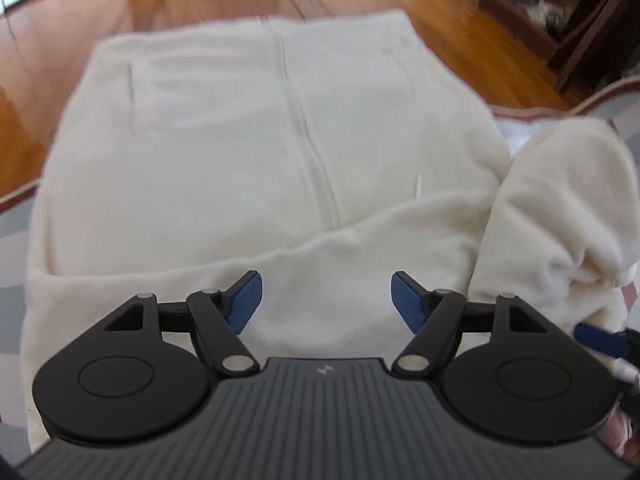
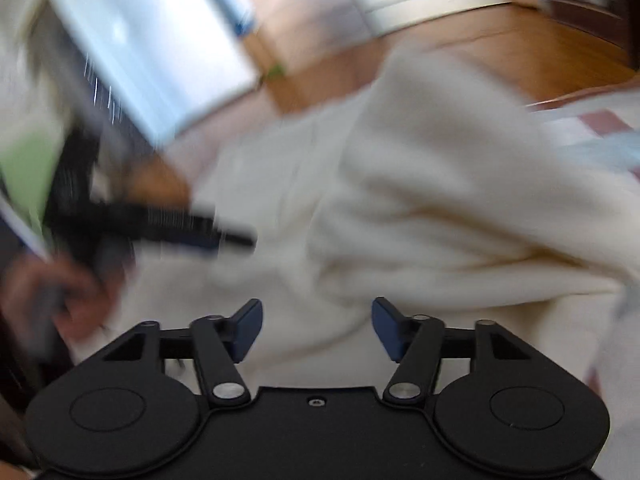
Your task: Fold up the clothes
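Note:
A cream fleece jacket (image 1: 224,140) lies spread out with its zipper (image 1: 308,132) running away from me. One sleeve (image 1: 360,240) is folded across its near part, and a bunched fold of the fabric (image 1: 560,200) rises at the right. My left gripper (image 1: 326,280) hovers over the folded sleeve, open, with nothing between its blue pads. A blue finger of the right gripper (image 1: 600,338) shows at the right edge. The right wrist view is blurred: the right gripper (image 2: 317,308) is open above the rumpled jacket (image 2: 440,184). The left gripper (image 2: 160,224) and the hand holding it (image 2: 48,300) are at the left.
The jacket rests on a pale patterned rug (image 1: 16,232) on a wooden floor (image 1: 460,20). Dark wooden furniture (image 1: 580,8) stands at the far right. In the right wrist view a pale panel (image 2: 152,40) stands beyond the jacket.

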`<state>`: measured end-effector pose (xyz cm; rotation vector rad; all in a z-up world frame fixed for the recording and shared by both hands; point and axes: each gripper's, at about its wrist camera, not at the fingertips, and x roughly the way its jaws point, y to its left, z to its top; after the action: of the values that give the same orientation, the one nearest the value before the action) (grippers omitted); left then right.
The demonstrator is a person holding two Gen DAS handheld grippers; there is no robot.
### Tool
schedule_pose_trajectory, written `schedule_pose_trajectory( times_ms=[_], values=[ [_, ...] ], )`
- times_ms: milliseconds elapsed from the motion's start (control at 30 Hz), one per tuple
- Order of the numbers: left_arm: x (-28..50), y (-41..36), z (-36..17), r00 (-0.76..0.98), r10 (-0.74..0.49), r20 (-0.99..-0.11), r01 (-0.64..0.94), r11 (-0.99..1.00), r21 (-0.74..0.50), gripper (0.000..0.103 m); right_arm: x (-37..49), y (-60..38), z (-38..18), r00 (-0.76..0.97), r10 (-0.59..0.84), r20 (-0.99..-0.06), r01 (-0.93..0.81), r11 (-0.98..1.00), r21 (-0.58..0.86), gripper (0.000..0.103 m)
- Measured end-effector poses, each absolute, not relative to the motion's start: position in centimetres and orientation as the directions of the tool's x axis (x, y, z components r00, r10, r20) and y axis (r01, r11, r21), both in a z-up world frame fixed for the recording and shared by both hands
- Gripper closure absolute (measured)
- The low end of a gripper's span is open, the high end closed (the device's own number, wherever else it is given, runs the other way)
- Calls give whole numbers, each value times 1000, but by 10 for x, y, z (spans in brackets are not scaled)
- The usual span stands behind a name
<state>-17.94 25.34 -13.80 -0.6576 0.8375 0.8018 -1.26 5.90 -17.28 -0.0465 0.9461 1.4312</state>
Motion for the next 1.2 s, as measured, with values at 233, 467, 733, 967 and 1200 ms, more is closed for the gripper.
schedule_pose_trajectory(
  times_ms=[233, 467, 733, 967, 1200],
  values=[
    [-197, 246, -124, 455, 380, -805, -820, 532, -212, 30, 33, 27, -174, 255, 733, -630, -617, 625, 477, 31],
    [-227, 247, -126, 438, 384, -813, -830, 521, -200, 30, 78, 52, -206, 329, 654, -681, -614, 696, 372, 13],
    [-256, 260, -135, 457, 327, -827, -839, 467, -279, 29, 75, 66, -177, 135, 901, -412, -610, 404, 682, 89],
    [-263, 255, -124, 526, 346, -777, -807, 492, -327, 29, 20, 86, -107, -6, 965, -262, -737, 173, 653, 90],
    [-302, 258, -101, 545, 471, -694, -828, 432, -358, 25, -47, 132, -82, -307, 942, -137, -612, -86, 786, 90]
  ],
)
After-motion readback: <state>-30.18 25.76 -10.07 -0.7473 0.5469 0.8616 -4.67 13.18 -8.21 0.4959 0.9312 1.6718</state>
